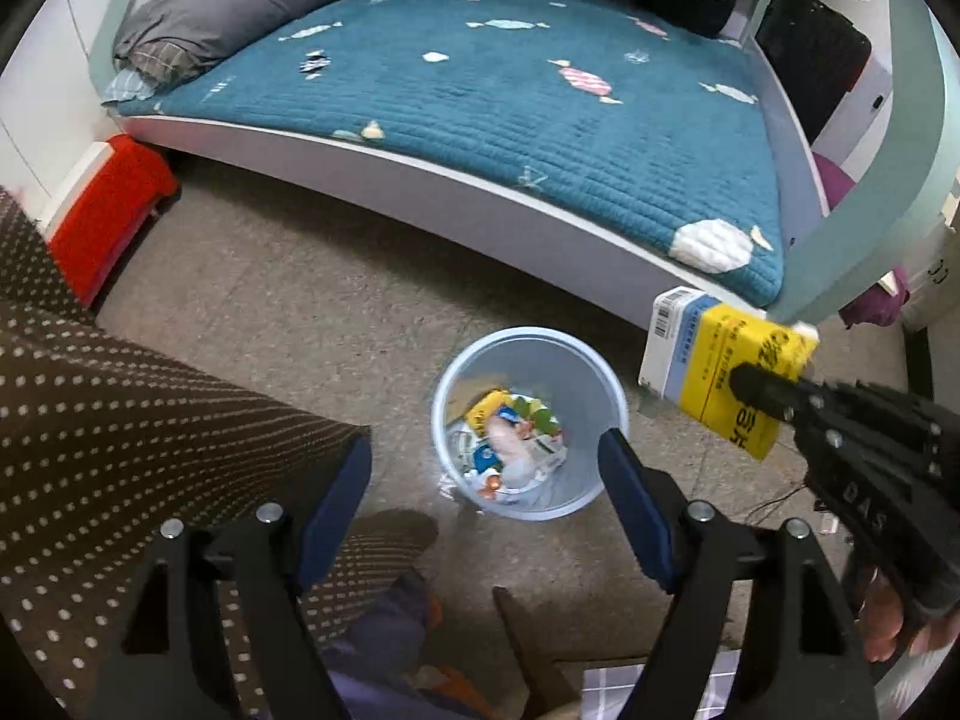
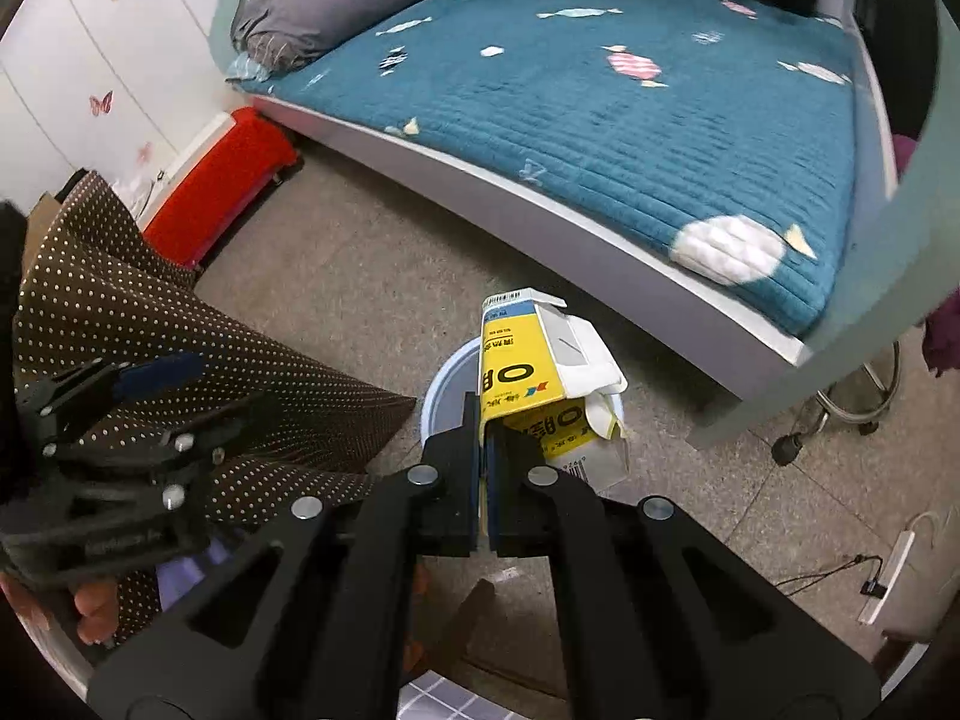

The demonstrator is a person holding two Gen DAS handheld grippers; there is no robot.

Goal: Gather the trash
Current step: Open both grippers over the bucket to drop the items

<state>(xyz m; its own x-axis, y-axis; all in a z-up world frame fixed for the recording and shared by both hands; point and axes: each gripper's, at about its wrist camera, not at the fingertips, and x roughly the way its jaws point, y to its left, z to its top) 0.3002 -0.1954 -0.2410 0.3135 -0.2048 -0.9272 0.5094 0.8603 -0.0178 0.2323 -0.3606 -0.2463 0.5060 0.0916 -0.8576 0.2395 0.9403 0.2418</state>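
A pale blue trash bin [image 1: 591, 384] stands on the floor in front of the bed, with several wrappers inside. My left gripper [image 1: 483, 501] is open and empty, its blue pads either side of the bin, above it. My right gripper [image 2: 485, 426] is shut on a yellow and white carton [image 2: 528, 366] with an opened top, held above the bin [image 2: 441, 387]. In the left wrist view the carton [image 1: 714, 366] hangs to the right of the bin, pinched by the right gripper [image 1: 765, 393].
A low bed with a teal quilt [image 1: 480, 90] and grey pillow [image 1: 240, 6] fills the far side. A red box [image 1: 108, 210] sits at the left. Brown dotted cloth [image 1: 120, 420] is near left. A stool base [image 2: 840, 408] and a power strip [image 2: 894, 564] lie at the right.
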